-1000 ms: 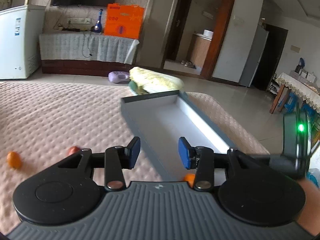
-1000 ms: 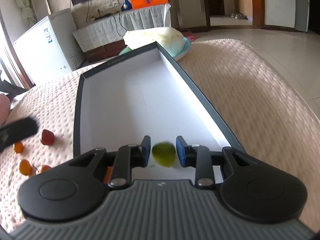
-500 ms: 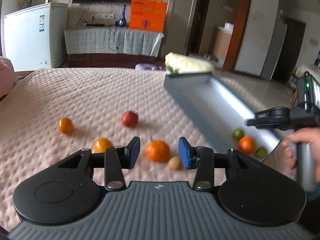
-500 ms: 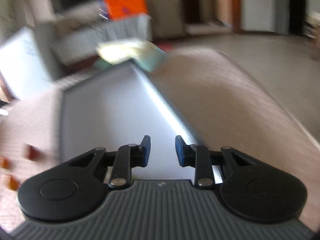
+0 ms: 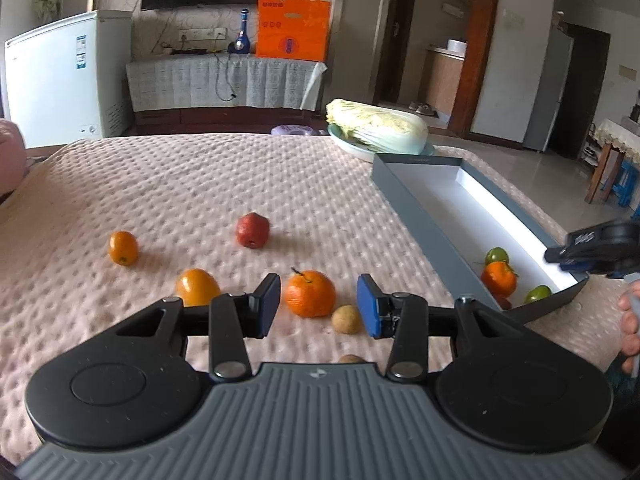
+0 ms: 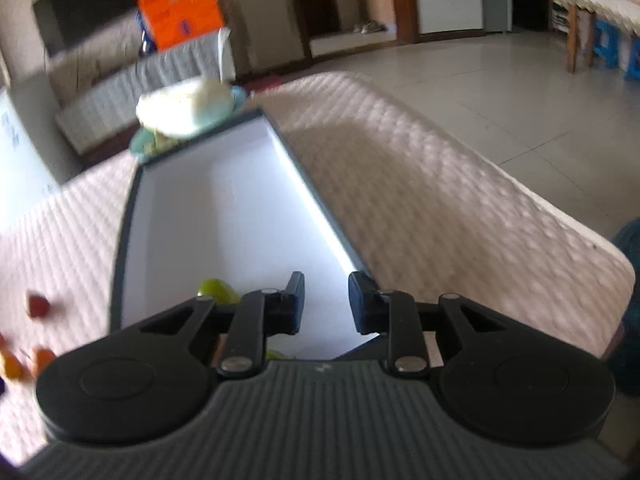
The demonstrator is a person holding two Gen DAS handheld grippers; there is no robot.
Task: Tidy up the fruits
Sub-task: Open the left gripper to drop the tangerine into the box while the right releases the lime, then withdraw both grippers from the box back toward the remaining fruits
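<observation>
Directly ahead of the left claw (image 5: 318, 305), between its parted, empty jaws, a stemmed orange (image 5: 310, 294) rests on the pink bedspread (image 5: 200, 184); a small tan fruit (image 5: 346, 319) lies just beside it toward the right jaw. Being round, the orange offers no long axis, and the left claw is the nearer one. The right claw (image 6: 326, 302), narrowed to its tightest and empty, hangs over the grey box (image 6: 224, 208); a second ago it bracketed a green fruit (image 6: 216, 290), now lying in the box.
</observation>
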